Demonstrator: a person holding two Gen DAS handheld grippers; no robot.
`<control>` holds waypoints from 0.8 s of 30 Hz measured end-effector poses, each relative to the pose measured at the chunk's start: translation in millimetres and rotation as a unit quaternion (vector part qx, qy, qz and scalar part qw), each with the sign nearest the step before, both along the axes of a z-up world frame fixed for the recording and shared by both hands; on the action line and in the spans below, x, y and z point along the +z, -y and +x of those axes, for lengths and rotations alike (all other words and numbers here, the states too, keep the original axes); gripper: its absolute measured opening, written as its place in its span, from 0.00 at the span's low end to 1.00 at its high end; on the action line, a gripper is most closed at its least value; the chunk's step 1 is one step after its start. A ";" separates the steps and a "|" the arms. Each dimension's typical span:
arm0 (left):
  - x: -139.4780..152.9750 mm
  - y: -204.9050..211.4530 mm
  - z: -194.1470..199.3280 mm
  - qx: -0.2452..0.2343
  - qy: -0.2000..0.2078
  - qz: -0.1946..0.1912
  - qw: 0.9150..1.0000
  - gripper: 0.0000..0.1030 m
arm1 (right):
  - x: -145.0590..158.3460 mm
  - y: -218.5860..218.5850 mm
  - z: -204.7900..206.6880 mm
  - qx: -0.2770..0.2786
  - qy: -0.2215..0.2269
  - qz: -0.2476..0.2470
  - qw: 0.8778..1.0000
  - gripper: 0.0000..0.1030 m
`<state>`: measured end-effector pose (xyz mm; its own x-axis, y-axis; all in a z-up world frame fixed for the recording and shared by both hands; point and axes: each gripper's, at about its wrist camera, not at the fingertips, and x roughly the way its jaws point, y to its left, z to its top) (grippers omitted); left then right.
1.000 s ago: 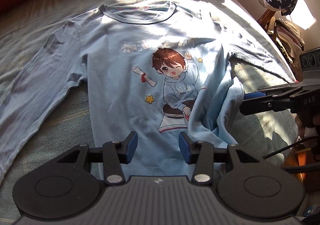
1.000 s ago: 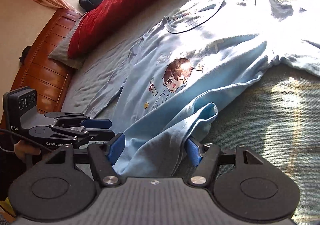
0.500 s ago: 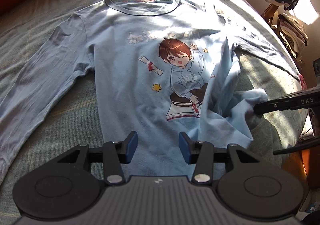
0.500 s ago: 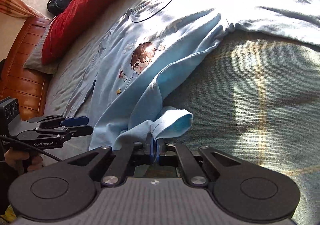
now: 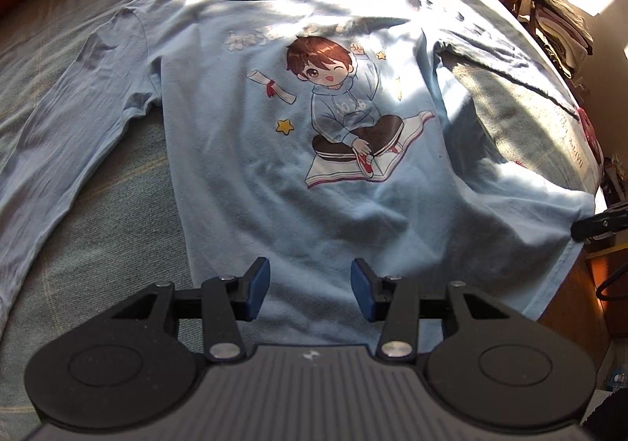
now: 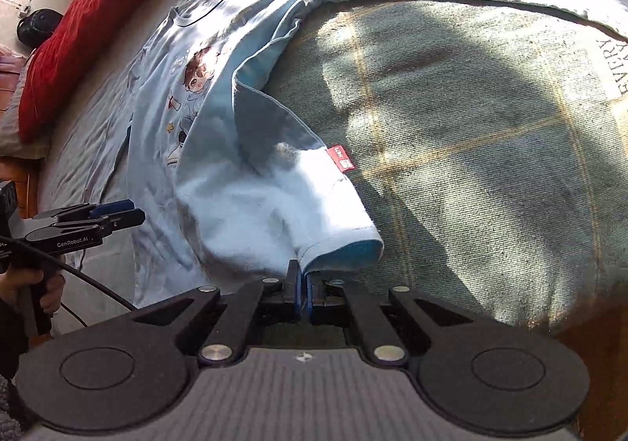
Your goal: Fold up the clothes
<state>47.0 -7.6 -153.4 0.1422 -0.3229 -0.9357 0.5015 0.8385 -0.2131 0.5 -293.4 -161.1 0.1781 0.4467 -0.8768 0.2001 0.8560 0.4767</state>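
Observation:
A light blue long-sleeved shirt point(image 5: 243, 134) with a cartoon boy print lies face up on the bed, sleeves spread to both sides. My left gripper point(image 5: 310, 290) is open and empty, just above the shirt's bottom hem near its middle. My right gripper point(image 6: 303, 293) is shut on the hem at the shirt's bottom right corner point(image 6: 337, 244) and holds it out to the right near the bed's edge. The right gripper's tip also shows in the left wrist view point(image 5: 596, 223) at the far right. The left gripper shows in the right wrist view point(image 6: 114, 215) at the left.
The bed has a grey-green cover point(image 6: 490, 150). A red pillow point(image 6: 74, 40) lies along the head of the bed. A chair with piled clothes point(image 5: 557, 24) stands off the bed's right side. The wooden bed frame point(image 6: 588, 358) shows below the cover's edge.
My right gripper shut on the folded-over bottom right corner and pulled it out to the right, so the shirt's body now lies spread flat. My left gripper stayed open over the hem.

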 end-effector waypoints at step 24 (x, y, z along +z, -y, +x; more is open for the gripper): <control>-4.3 -4.3 -8.3 0.002 0.011 0.016 1.000 0.54 | -0.4 -0.9 104.1 0.087 0.135 -0.089 0.983 0.45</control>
<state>38.7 -3.3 -157.7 0.1646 -0.2923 -0.9421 0.5023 0.8468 -0.1750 104.6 -292.5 -161.4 0.3498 0.3347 -0.8750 -0.0691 0.9407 0.3322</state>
